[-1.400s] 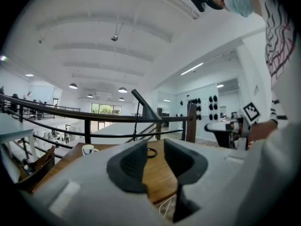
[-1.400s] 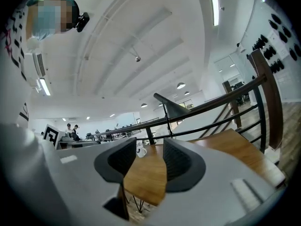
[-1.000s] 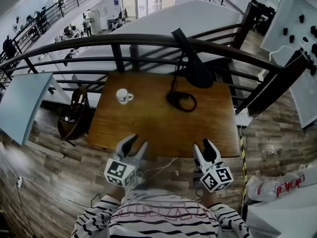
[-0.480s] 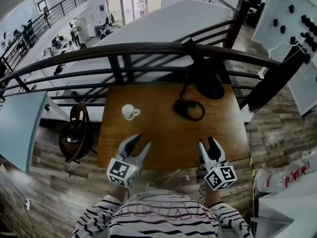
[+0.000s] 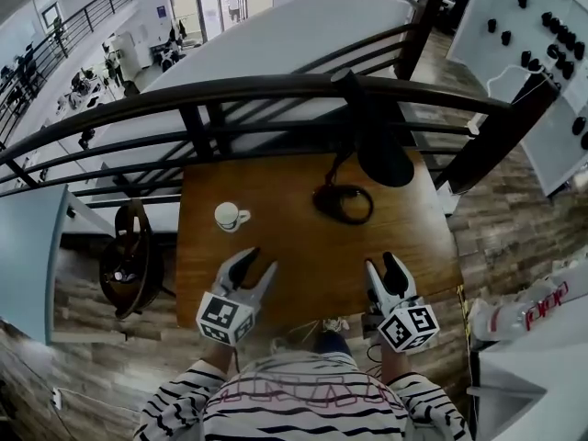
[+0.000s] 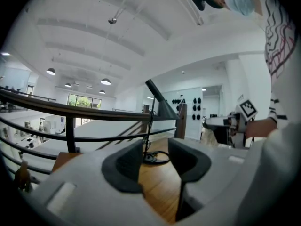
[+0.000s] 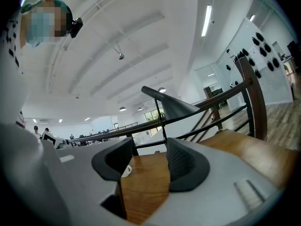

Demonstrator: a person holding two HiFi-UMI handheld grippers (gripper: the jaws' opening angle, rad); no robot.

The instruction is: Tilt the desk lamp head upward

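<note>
Hovering at the near edge of the brown wooden table, our left gripper and right gripper gaped empty, well apart from the black cone-shaped desk lamp head drooping at the far side, so we judged the tilt unstarted.

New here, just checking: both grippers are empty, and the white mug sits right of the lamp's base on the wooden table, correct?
Not quite: the head view shows the white mug left of the lamp's base on the wooden table. The left gripper and right gripper are indeed empty.
</note>
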